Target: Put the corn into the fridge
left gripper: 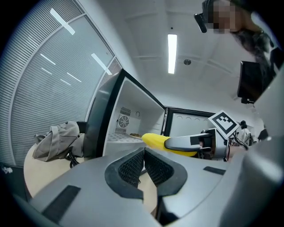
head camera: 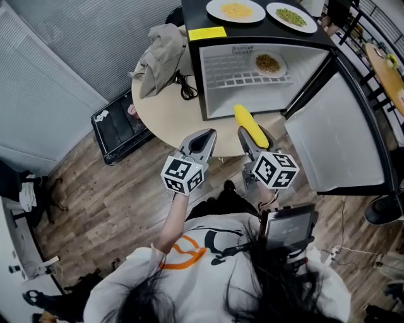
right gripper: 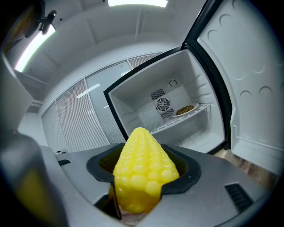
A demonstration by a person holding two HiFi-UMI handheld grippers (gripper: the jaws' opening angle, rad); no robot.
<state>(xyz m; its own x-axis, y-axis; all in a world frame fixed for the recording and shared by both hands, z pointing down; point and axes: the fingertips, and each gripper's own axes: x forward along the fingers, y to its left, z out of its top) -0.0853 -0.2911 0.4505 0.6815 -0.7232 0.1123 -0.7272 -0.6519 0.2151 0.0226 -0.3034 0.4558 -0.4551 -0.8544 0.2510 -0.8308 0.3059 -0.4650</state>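
My right gripper (head camera: 254,140) has its jaws clamped on a yellow plastic corn cob (right gripper: 143,170). The jaws grip the thick end from both sides, and the tapered tip points away from me toward the small black fridge with a white interior (head camera: 252,101). The cob is in the air just in front of the open compartment's lower edge, above the round beige table (head camera: 167,120) that the fridge stands on. It is not inside the fridge.

My left gripper (left gripper: 143,155) hangs just beside the right one, over the table's near edge. Its ribbed pads are pressed together with nothing between them.

The fridge door (head camera: 334,139) is swung wide open to my right and shows its white inner face. Inside, a white wire shelf (head camera: 233,72) carries a small white plate of brown food (head camera: 269,64) at its right end. The floor of the compartment below the shelf is bare.

On top of the fridge are a white plate of yellow food (head camera: 236,10) and a white plate of green food (head camera: 291,16), side by side. A crumpled grey cloth (head camera: 161,57) lies on the table to the left of the fridge.
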